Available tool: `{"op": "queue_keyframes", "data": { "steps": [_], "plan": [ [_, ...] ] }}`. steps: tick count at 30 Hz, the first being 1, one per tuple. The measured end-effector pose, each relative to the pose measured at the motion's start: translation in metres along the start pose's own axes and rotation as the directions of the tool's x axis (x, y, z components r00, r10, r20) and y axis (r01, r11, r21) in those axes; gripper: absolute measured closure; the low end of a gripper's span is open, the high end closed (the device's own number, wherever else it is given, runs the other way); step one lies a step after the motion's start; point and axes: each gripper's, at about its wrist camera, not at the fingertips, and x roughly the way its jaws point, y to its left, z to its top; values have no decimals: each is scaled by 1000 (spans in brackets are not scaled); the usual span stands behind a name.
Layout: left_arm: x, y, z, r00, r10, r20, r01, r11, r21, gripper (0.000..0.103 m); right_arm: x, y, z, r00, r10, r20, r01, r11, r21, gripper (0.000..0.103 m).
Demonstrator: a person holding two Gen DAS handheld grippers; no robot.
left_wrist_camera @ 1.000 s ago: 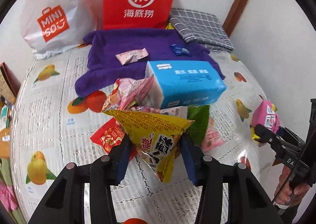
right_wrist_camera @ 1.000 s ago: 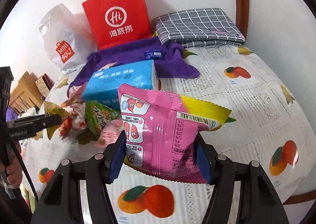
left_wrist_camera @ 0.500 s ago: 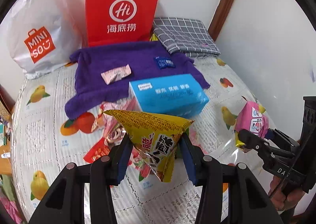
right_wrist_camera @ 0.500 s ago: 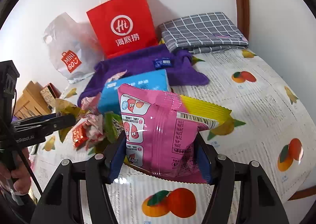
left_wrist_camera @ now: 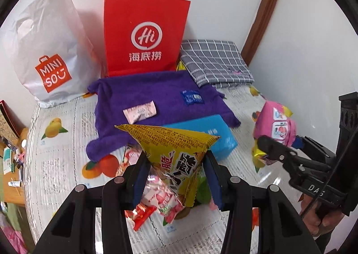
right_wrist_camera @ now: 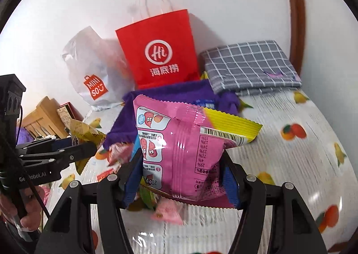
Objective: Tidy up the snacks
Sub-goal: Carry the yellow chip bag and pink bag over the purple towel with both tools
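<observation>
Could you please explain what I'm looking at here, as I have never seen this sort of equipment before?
There is no robot: a person holds a two-fingered gripping tool in each hand, and each tool carries a wide-angle camera looking along its fingers. One picture comes from the left tool, which is clamped on a yellow snack packet. The other comes from the right tool, which grips a pink snack packet. Each view also shows the other tool at its edge. Below is a table with a fruit-print cloth, a pile of small snacks, a blue tissue pack and a purple towel. Behind stand a red paper bag, a white plastic bag and a folded checked cloth.
</observation>
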Motion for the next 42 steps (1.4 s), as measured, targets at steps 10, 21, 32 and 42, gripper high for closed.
{"op": "queue_keyframes", "data": {
  "steps": [10, 21, 32, 42],
  "plan": [
    [9, 19, 37, 999, 38, 33, -36, 998, -47, 57, 26, 9, 47, 999, 54, -1, -54, 996, -66, 40],
    [33, 49, 81, 995, 82, 63, -76, 993, -91, 57, 68, 14, 105, 992, 121, -22, -123, 988, -98, 40],
    [65, 77, 115, 991, 123, 53, -116, 987, -112, 57, 104, 9, 150, 989, 146, -21, -148, 986, -81, 40],
    [106, 98, 103, 996, 89, -3, -89, 987, -134, 57, 145, 11, 144, 984, 157, -85, -165, 981, -103, 40]
  ]
}}
